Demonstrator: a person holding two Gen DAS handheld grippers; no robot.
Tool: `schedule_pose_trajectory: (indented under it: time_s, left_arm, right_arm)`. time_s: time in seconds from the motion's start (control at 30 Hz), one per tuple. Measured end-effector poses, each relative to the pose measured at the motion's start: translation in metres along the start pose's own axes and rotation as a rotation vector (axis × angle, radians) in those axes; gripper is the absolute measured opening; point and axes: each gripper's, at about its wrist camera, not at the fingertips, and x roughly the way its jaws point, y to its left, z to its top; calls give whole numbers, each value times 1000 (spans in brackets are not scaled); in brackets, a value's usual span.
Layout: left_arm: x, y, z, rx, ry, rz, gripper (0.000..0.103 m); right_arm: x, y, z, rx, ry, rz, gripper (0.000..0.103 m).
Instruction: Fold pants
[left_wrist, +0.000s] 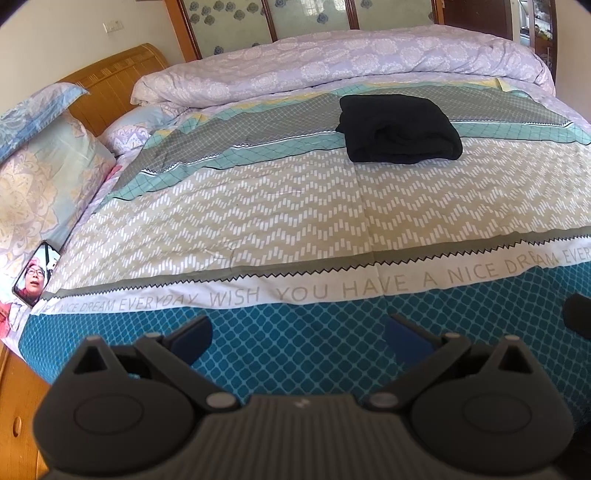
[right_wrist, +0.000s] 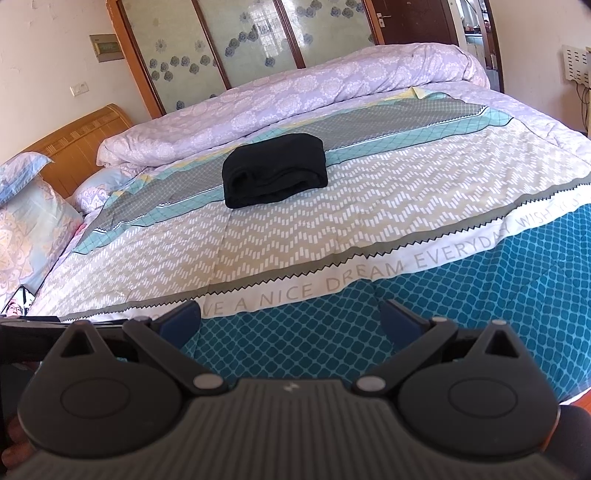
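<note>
The black pants (left_wrist: 399, 129) lie folded in a compact bundle on the patterned bedspread (left_wrist: 258, 221), towards the far side of the bed. They also show in the right wrist view (right_wrist: 275, 170). My left gripper (left_wrist: 299, 332) is open and empty, held back over the blue near edge of the bedspread, well short of the pants. My right gripper (right_wrist: 290, 321) is open and empty too, over the same blue edge (right_wrist: 461, 295), with the pants far ahead and slightly left.
A rolled lilac duvet (left_wrist: 332, 62) lies along the far side of the bed. Pillows (left_wrist: 40, 170) and a wooden headboard (left_wrist: 110, 85) are at the left. A phone (left_wrist: 35, 273) with a lit screen lies near the pillows.
</note>
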Motion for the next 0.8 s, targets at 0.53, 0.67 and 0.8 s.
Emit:
schedule_pose_trajectory:
  time_s: [0.53, 0.67, 0.8]
  left_arm:
    - [-2, -2, 3, -2, -1, -8, 103]
    - [-2, -2, 2, -3, 0, -14, 103]
    - [-3, -2, 2, -2, -3, -16, 103]
  right_arm:
    - [-1, 1, 3, -13, -4, 1, 103]
    - [-1, 0, 2, -10, -1, 1, 103]
    - [-1, 0, 2, -7, -4, 0, 103]
